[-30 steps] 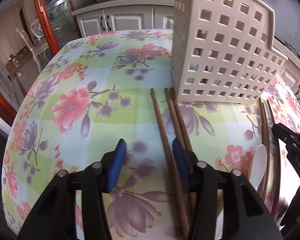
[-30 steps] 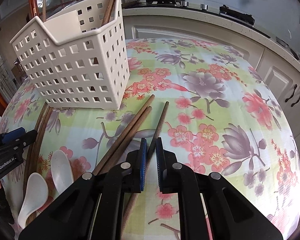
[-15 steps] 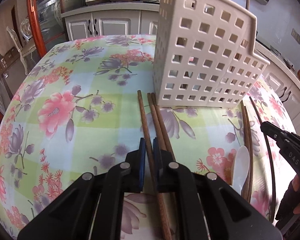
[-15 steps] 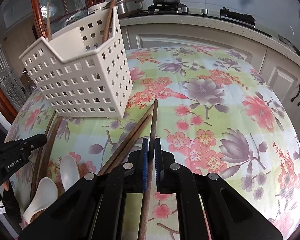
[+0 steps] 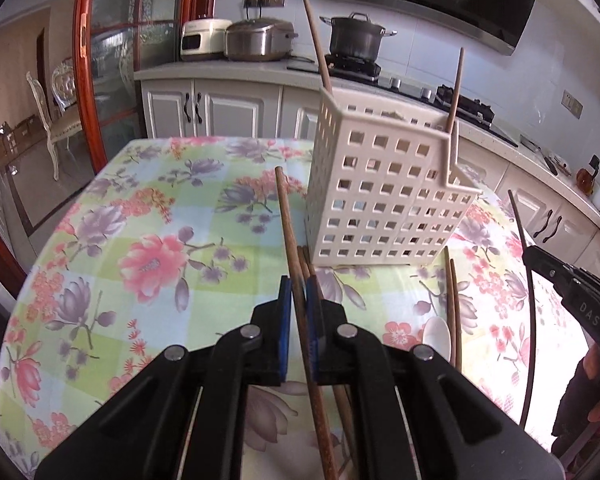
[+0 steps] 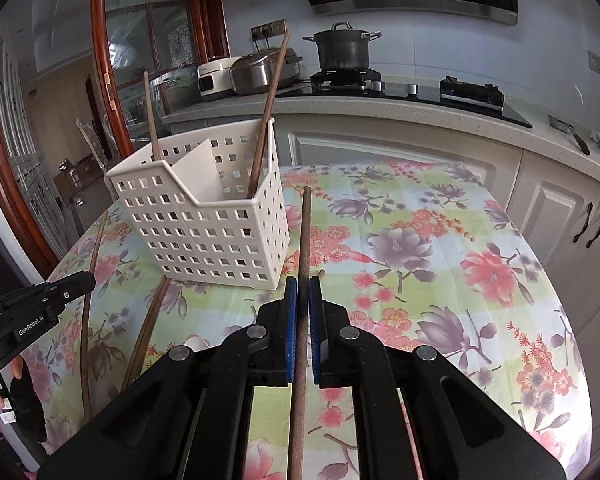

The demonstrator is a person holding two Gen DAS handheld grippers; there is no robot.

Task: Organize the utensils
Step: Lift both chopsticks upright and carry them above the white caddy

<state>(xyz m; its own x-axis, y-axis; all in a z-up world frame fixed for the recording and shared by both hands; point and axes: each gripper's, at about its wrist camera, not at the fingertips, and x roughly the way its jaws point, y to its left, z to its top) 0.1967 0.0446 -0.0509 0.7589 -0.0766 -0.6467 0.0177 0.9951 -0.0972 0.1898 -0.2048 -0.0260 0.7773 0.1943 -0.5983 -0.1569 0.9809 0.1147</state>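
Now both grippers are clamped on a wooden chopstick each: left gripper [image 5: 298, 304] pinches its chopstick [image 5: 286, 216], right gripper [image 6: 302, 300] pinches another chopstick [image 6: 305, 232]. Each stick's long axis runs forward along the fingers, tip raised off the floral tablecloth [image 6: 420, 248]. White perforated utensil basket [image 6: 204, 216] stands ahead-left of the right gripper, ahead-right of the left; neither is clearly nearer. Tips must tilt over the rim, probably.

left tongs [image 5: 299, 300]: black, blue pads | right tongs [image 6: 302, 300]: same, silver rivets
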